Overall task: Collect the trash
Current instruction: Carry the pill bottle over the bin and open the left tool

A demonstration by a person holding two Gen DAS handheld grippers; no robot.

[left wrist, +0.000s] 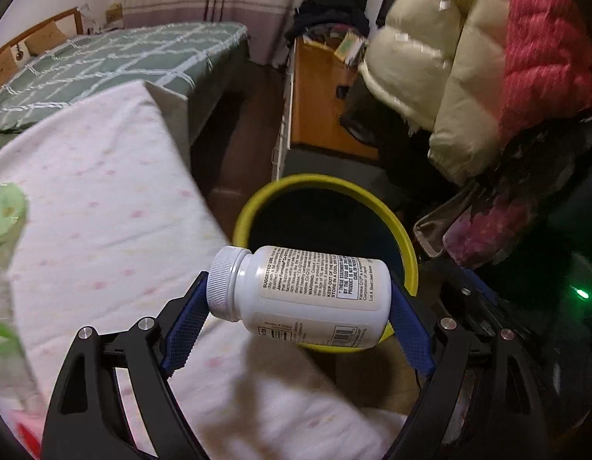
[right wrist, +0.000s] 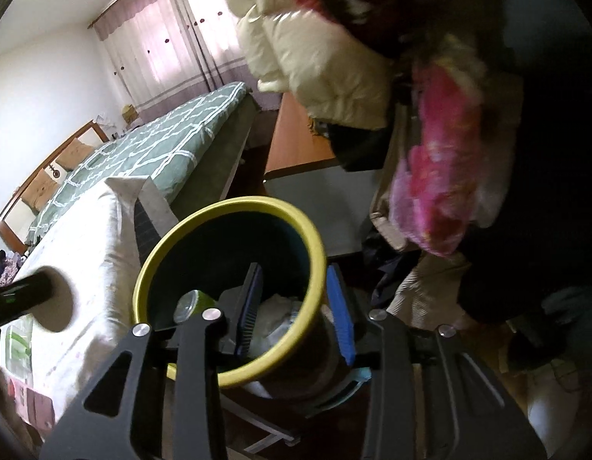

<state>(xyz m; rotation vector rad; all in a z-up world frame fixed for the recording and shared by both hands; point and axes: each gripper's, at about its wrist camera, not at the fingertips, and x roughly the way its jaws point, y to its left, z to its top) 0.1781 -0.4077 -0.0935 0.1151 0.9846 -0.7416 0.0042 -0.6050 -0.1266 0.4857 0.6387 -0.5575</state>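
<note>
Nearest in the left wrist view, the left gripper (left wrist: 299, 306) has its blue pads (left wrist: 182, 329) spread wide and pressed against the two ends of a white pill bottle (left wrist: 307, 295), which lies crosswise with its ribbed cap at 9 o'clock and its base at 3 o'clock. The bottle hangs over the near rim of a yellow-rimmed trash bin (left wrist: 253, 207), which sits just beyond it toward 12 o'clock. At 9 o'clock spreads a pale pink-spotted sheet (left wrist: 104, 199).

In the right wrist view, the right gripper (right wrist: 296, 306) straddles the bin's wall (right wrist: 318, 253): one blue pad inside, the other outside at 3 o'clock. Whether the pads press the wall cannot be told. Inside the bin lie a green can (right wrist: 196, 303) and crumpled white paper (right wrist: 276, 306).

Farther off, at 10 o'clock, stands a bed with a green checked cover (left wrist: 104, 57); at 1 o'clock hang a cream puffer jacket (left wrist: 430, 69) and a pink one (left wrist: 545, 46), above an orange wooden cabinet (left wrist: 318, 92). Pink curtains (right wrist: 173, 38) close the far wall.
</note>
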